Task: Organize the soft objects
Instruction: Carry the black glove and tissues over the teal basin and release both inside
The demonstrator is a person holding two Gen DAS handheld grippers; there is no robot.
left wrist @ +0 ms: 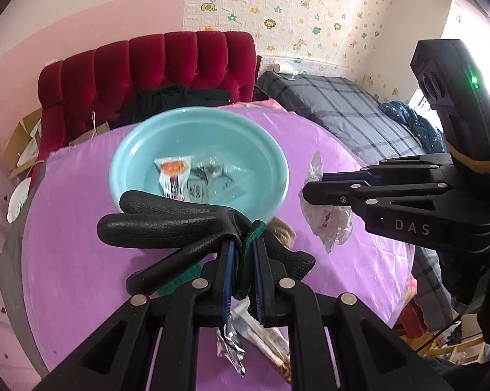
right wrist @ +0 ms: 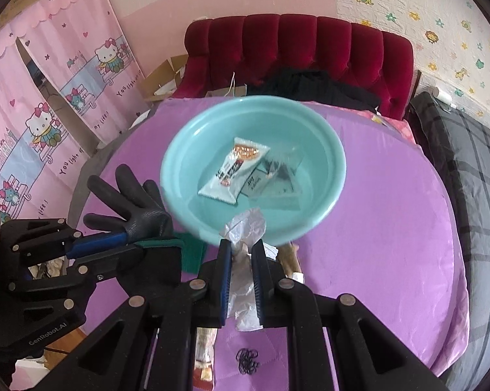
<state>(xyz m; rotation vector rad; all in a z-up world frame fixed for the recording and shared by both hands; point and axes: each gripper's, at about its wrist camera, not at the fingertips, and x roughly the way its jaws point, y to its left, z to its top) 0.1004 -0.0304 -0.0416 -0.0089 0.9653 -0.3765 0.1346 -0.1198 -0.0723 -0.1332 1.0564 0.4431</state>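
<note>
A teal bowl (left wrist: 131, 166) (right wrist: 326, 192) sits on the purple table (left wrist: 65, 228) (right wrist: 391, 260) and holds a white-and-orange snack packet (left wrist: 171, 176) (right wrist: 235, 172) and a clear packet (left wrist: 212, 169) (right wrist: 277, 176). My left gripper (left wrist: 243, 247) (right wrist: 131, 239) is shut on a black glove (left wrist: 166, 218) (right wrist: 137, 208) by its green cuff, just in front of the bowl. My right gripper (right wrist: 241, 244) (left wrist: 305, 190) is shut on a crumpled clear plastic bag (right wrist: 245, 228) (left wrist: 329, 224), at the bowl's near rim.
A foil wrapper (left wrist: 231, 345) and other packets lie on the table under the left gripper. A black hair tie (right wrist: 246, 360) lies near the front edge. A red tufted headboard (left wrist: 147, 62) (right wrist: 310, 45) stands behind the table, a plaid bed (left wrist: 342, 104) to the right.
</note>
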